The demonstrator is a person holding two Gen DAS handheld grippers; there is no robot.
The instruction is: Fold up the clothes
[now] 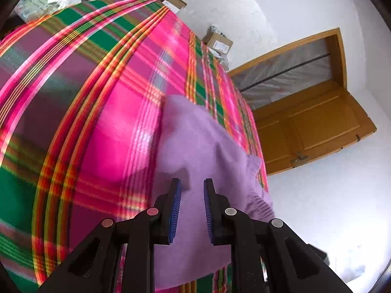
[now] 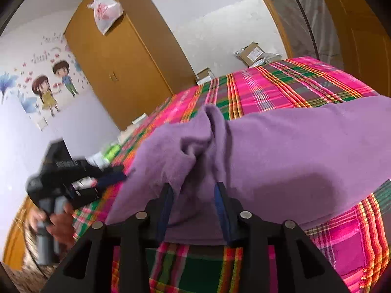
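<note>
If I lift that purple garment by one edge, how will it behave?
The purple garment is probably floppy: it already bunches into soft folds near the right gripper. Its fuzzy surface suggests it will grip rather than slip. It will likely drag on the plaid bedcover.

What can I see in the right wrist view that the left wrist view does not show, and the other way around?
Only the right wrist view shows the wardrobe with a plastic bag on top, the cartoon wall sticker, and the left gripper held in a hand. Only the left wrist view shows the open wooden door fully. Both show the purple garment on the plaid bedspread and a cardboard box at the far edge.
</note>
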